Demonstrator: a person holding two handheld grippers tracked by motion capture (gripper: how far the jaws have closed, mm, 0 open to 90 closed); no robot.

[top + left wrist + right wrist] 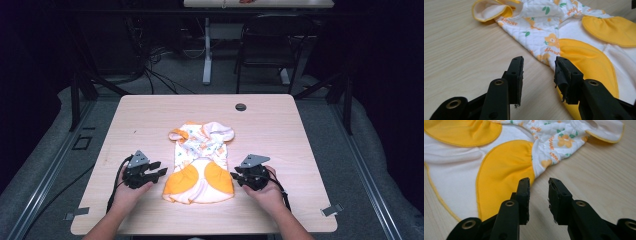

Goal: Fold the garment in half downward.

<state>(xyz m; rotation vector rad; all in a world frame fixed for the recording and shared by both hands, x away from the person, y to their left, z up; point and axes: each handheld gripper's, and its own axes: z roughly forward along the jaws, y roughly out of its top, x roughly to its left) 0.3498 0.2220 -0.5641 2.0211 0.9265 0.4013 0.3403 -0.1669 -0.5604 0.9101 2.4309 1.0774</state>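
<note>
The romper point(201, 162) lies flat mid-table point(280, 130). The left gripper point(156, 169) and right gripper point(236, 177) flank its near end, both spread and empty. Closing too shallow could pinch only one layer, bunching the romper or dragging it askew.

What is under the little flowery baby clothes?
The baby garment lies flat on the wooden table, whose light wood shows all around it. Whatever might be beneath the cloth is covered, so it cannot be seen.
</note>
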